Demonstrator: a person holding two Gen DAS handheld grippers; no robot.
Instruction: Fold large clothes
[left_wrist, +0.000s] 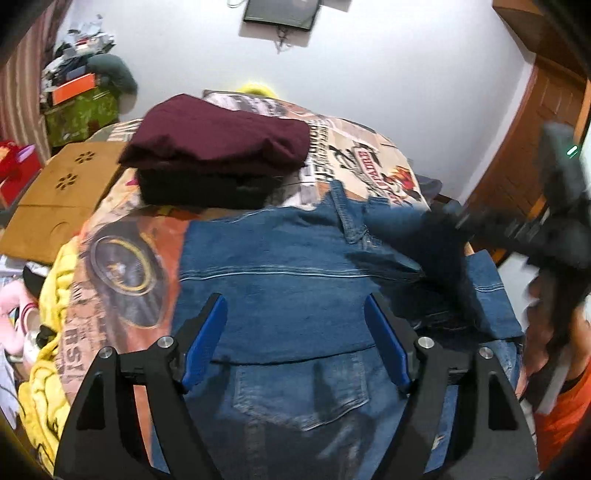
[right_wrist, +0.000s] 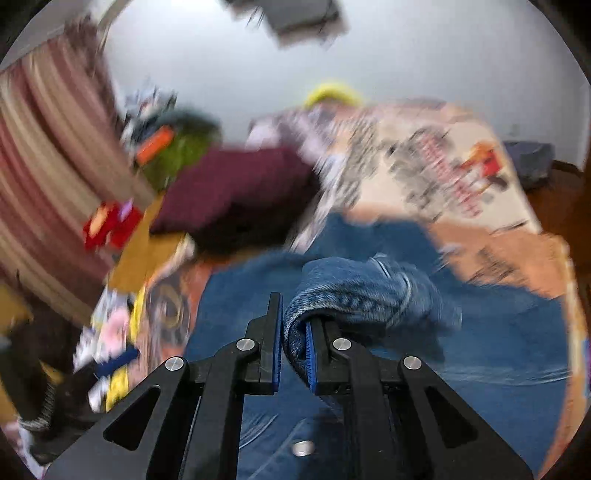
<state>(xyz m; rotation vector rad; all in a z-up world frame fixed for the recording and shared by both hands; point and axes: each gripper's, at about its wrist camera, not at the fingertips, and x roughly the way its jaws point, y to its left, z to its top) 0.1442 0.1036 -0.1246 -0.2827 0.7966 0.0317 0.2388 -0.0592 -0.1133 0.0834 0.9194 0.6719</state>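
I saw the jeans (left_wrist: 280, 266) spread beneath my left gripper (left_wrist: 295, 343) (fingers wide apart, empty); my right gripper (right_wrist: 295, 332) pinched a bunched denim fold.

Left gripper (left_wrist: 295, 332) jaws spread wide and empty; right gripper (right_wrist: 293, 354) jaws clamped together.

This is a lived-in bedroom in a home. A bed covered with a printed orange-and-cream comic-pattern bedsheet (left_wrist: 354, 155) fills the middle, with a folded maroon garment (left_wrist: 218, 133) stacked on it. A striped pink-and-cream curtain (right_wrist: 44, 147) hangs at one side, a brown wooden door (left_wrist: 524, 147) stands at the other, and cluttered boxes and clothes (left_wrist: 77, 85) pile against the plain white wall (left_wrist: 369, 74).
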